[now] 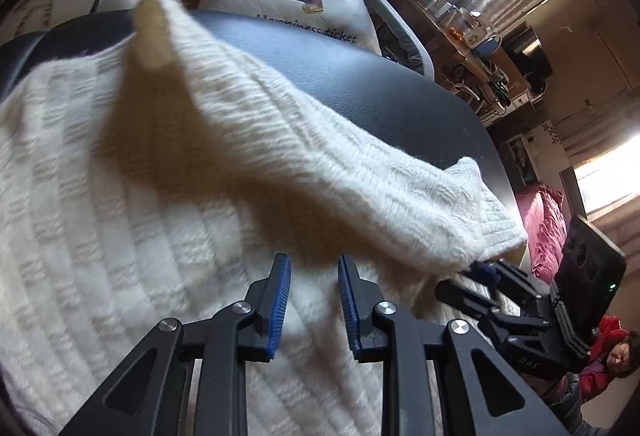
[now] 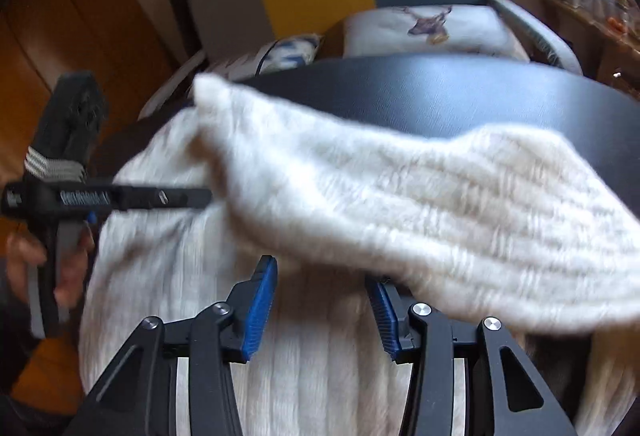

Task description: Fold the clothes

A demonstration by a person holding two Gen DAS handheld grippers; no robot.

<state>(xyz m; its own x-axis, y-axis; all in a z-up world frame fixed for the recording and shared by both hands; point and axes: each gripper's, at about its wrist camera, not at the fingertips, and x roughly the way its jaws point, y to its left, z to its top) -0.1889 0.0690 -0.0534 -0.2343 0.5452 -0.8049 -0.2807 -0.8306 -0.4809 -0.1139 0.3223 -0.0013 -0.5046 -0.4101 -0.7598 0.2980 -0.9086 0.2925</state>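
A white knitted sweater lies spread over a dark round bench, its ribbed body covering the near part of the surface. One sleeve crosses over the body in a slanting band, lifted clear of the knit below and casting a shadow there; it seems to be carried inward as a fold, though whether it is going down or being drawn back cannot be settled here. The left tongs stand partly open just under the sleeve's lower edge, blue pads apart with nothing between them. The right tongs are opened wider; the sleeve drapes over the top of the right-hand finger, resting on it rather than pinched. In the left view the right tongs sit under the cuff end, as if propping it up. A hand grips the left tool's handle at the edge of the right view. Behind the bench, a cushion printed with a deer sits on a sofa.
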